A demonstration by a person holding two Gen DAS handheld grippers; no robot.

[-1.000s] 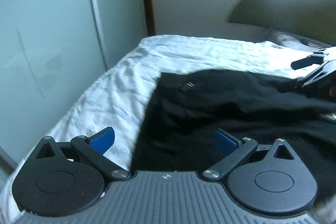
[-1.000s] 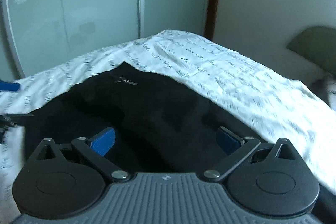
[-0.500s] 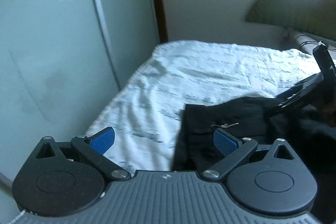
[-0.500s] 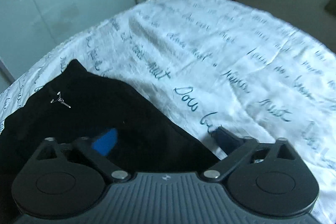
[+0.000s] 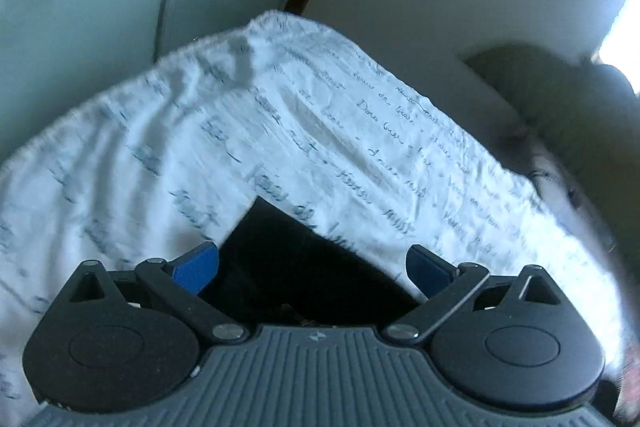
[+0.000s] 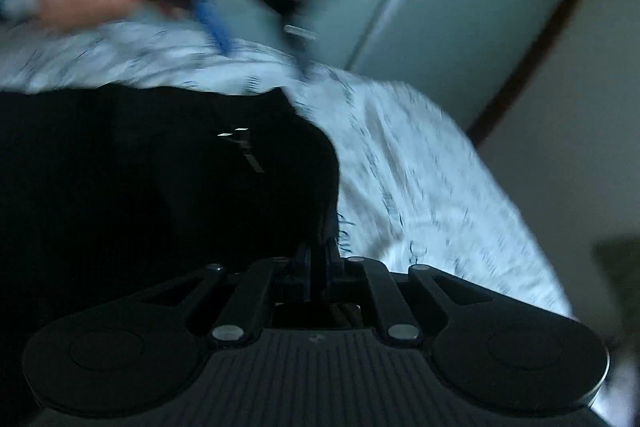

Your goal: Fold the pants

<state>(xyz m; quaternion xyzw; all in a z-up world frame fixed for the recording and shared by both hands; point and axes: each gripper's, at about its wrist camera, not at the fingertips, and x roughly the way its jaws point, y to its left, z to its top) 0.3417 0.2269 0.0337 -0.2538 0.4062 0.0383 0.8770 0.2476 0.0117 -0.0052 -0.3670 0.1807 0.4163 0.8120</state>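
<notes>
— Edges and room? 
— Bed sheet bare beyond the pants; wall and glass doors close past the far edge.
— Writing? 
— Cursive script across the sheet, blurred, unreadable. Small silver logo on the pants.
— Pants? 
— Black, lying on the bed, one corner between the spread fingers of the left gripper, untouched.
— Right gripper? 
— Just closed, fingers pinching the pants' right edge.

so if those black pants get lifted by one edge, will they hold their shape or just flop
The black pants will probably flop: they lie slack and rumpled on the bed sheet. The right tool, whose jaws have just been closing, pinches only an edge, so the rest should hang and drag. The fabric looks thin, likely light, and the left tool stands open over a corner.
</notes>
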